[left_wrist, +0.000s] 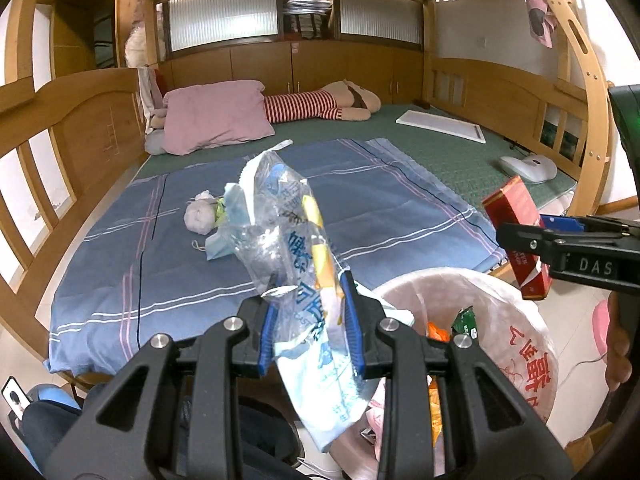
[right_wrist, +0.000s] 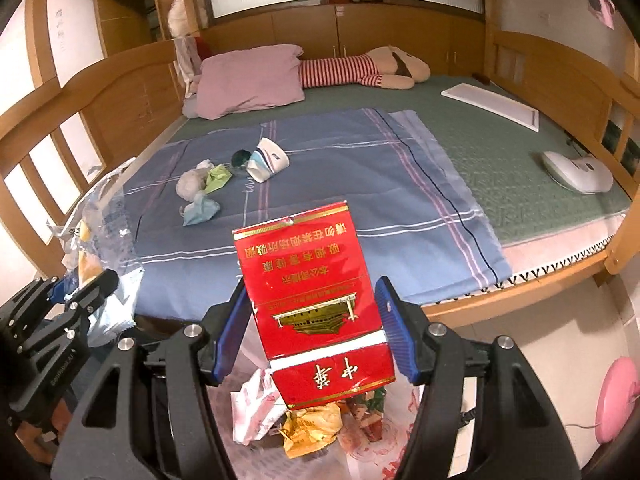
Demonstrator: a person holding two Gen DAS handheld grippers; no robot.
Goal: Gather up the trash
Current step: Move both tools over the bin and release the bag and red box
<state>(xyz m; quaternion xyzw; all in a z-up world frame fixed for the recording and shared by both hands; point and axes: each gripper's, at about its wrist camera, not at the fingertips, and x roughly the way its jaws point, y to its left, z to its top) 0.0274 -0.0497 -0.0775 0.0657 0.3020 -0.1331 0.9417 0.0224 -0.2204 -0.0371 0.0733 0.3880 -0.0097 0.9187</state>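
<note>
My left gripper (left_wrist: 310, 330) is shut on a clear and blue plastic wrapper (left_wrist: 288, 236), held at the left rim of a trash bin lined with a pink bag (left_wrist: 516, 320). My right gripper (right_wrist: 312, 328) is shut on a red cigarette pack (right_wrist: 312, 300), held above the bin's trash (right_wrist: 304, 420). The pack also shows in the left wrist view (left_wrist: 516, 236). On the blue plaid sheet (right_wrist: 340, 200) lie a white tissue ball (right_wrist: 190, 184), a green paper scrap (right_wrist: 218, 178), a blue mask (right_wrist: 200, 210) and a tipped paper cup (right_wrist: 266, 160).
The wooden bunk-bed frame (left_wrist: 72, 120) surrounds the mattress. A pink pillow (right_wrist: 248, 80), a striped plush toy (right_wrist: 360, 68), a white board (right_wrist: 492, 106) and a white device (right_wrist: 576, 170) lie farther back. A pink object (right_wrist: 616, 400) sits on the floor at right.
</note>
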